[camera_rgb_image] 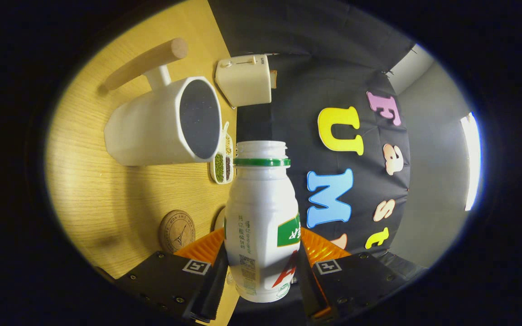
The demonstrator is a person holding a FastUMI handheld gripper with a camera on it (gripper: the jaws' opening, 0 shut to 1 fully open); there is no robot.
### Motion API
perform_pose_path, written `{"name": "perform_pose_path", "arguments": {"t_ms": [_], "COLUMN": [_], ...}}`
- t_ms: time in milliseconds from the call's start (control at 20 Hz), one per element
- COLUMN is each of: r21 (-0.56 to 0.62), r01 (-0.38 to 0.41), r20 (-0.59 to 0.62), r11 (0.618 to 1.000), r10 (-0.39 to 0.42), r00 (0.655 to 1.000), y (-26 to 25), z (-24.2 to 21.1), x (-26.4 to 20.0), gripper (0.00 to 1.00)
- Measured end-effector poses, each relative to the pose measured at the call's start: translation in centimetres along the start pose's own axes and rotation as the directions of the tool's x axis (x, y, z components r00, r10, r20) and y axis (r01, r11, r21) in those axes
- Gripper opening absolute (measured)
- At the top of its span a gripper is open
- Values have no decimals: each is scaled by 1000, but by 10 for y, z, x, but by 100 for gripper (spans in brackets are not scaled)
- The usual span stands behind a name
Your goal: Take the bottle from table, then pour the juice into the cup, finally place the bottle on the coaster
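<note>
My gripper (261, 253) is shut on a white plastic bottle (261, 217) with a green neck ring and an uncapped mouth; both fingers press its lower body. The whole view is rolled sideways, so the wooden table (107, 199) stands like a wall beside the bottle. A white cup (161, 124) with a wooden handle sits on that table, its dark opening facing toward the bottle's mouth and just beyond it. A round cork coaster (177, 231) lies on the table close to one finger, nearer to me than the cup. I see no juice stream.
A cream toaster (245, 79) stands past the cup at the table's far edge. A small divided dish of beans and grains (222, 163) lies between the cup and the bottle's neck. Beyond the table edge hangs the black booth cloth (315, 81).
</note>
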State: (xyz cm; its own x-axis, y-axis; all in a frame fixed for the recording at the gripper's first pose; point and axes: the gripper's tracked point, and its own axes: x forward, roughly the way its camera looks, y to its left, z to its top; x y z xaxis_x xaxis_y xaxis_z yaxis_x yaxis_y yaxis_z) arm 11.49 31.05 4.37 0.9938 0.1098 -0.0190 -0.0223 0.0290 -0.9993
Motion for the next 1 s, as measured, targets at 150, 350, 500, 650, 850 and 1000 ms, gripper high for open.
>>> {"name": "perform_pose_path", "arguments": {"t_ms": [150, 350, 500, 650, 850, 1000], "r21": [-26, -62, -83, -108, -147, -173], "r01": [2, 14, 21, 26, 29, 36], "r20": [-3, -4, -8, -8, 1, 3], "r11": [1000, 998, 996, 994, 989, 984], "r10": [-2, -14, -21, -27, -29, -36], "r00": [1000, 1000, 1000, 1000, 1000, 999], "y": [0, -5, -9, -12, -14, -11], "z": [0, 1, 1, 2, 5, 6], "x": [1, 2, 3, 3, 3, 2], "gripper": [69, 69, 69, 69, 69, 69]}}
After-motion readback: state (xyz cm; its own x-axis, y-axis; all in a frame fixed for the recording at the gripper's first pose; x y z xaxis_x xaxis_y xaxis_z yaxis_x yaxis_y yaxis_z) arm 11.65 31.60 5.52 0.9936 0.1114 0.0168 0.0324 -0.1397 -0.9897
